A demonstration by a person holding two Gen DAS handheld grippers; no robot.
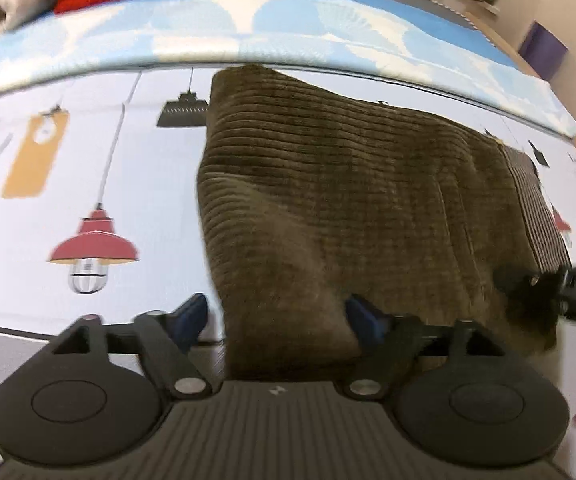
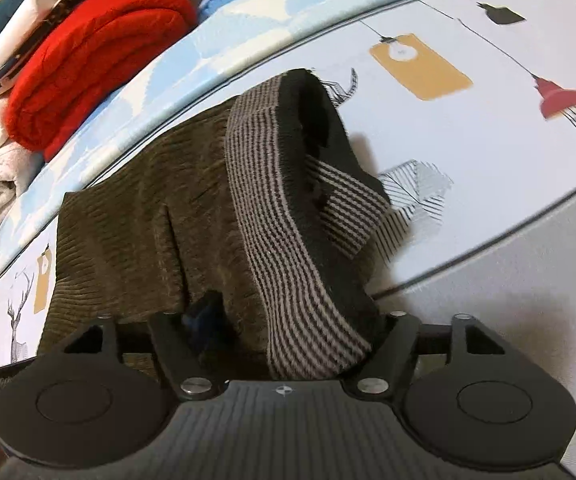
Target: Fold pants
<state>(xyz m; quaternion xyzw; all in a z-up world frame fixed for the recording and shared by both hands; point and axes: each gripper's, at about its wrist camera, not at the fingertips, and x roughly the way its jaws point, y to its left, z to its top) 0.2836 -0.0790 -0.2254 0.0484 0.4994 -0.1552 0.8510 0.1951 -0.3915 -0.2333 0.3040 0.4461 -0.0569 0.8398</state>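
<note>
Two tools, one garment, one fold just laid. Item: pants (image 1: 352,208), brown corduroy, doubled into a thick rectangle on the printed sheet (image 1: 88,168) of a bed, striped waistband (image 2: 272,208) at my right end. Near edge hangs toward me, over the sheet's border.

Item: left tool (image 1: 278,316), jaws spread, no pressure on cloth. One blue pad sits clear of the pants over the sheet; the other lies against the corduroy's near edge. Released, as I read it.

Item: right tool (image 2: 288,328), jaws apart around the waistband end. Cloth lies between them, though I judge the pads slack, not pinching; its far pad is hidden behind the striped band.

Item: pile of other clothes, red knit (image 2: 100,56) uppermost, well apart at the bed's far side.

Step in hand: letting go after a fold. Waistband stands puffed and open, not flat.

Next move calls for: drawing both tools back clear without dragging the edge, then pressing the waistband down or taking the short ends for another fold.
</note>
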